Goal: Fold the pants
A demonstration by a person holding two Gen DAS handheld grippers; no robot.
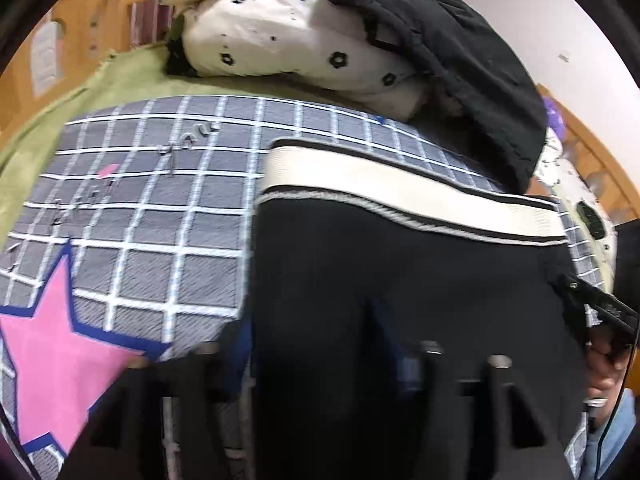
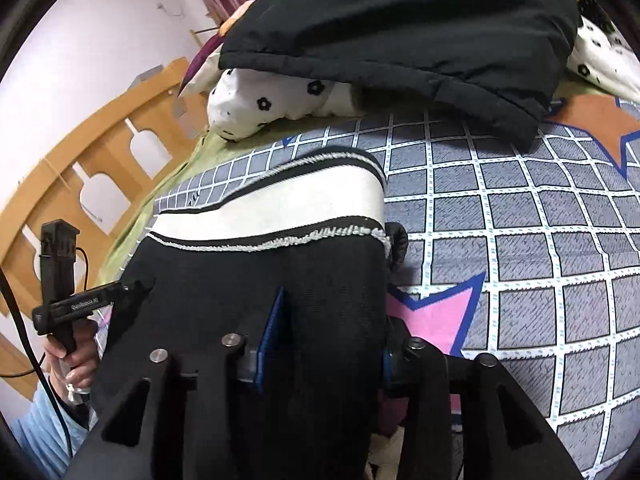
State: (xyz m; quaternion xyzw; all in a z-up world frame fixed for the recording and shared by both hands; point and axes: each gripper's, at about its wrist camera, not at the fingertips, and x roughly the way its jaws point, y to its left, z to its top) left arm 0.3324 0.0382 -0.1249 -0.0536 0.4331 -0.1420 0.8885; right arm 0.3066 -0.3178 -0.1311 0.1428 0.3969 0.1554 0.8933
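Black pants (image 1: 400, 280) with a broad cream waistband (image 2: 280, 200), edged in black and white trim, lie on a grey checked bedspread (image 1: 160, 220) printed with a pink star (image 1: 52, 340) outlined in blue; an orange star (image 2: 600, 120) shows at the spread's far corner in the right wrist view. Pants: waistband end away from both cameras, dark fabric running back toward and between the gripper fingers. Left gripper (image 1: 376, 356): fingers either side of a bunched width of the black cloth, which fills the gap; whether the jaws actually pinch it cannot be told, the frame being blurred. Right gripper (image 2: 324, 344): blue-padded fingers (image 2: 272, 328) set apart with a thick fold of the pants between them, the cloth draped over the near finger; grip likewise not determinable. Left hand (image 2: 76, 368): wrapped round the handle of the left tool, seen at the left edge of the right wrist view, at the pants' left side. Beyond the waistband: a white pillow with black flowers (image 1: 300, 40), a black padded jacket (image 2: 400, 32) lying over it, a green sheet (image 1: 100, 88) under the spread. Wooden bed rail (image 2: 100, 160) along the left, pale wall behind.
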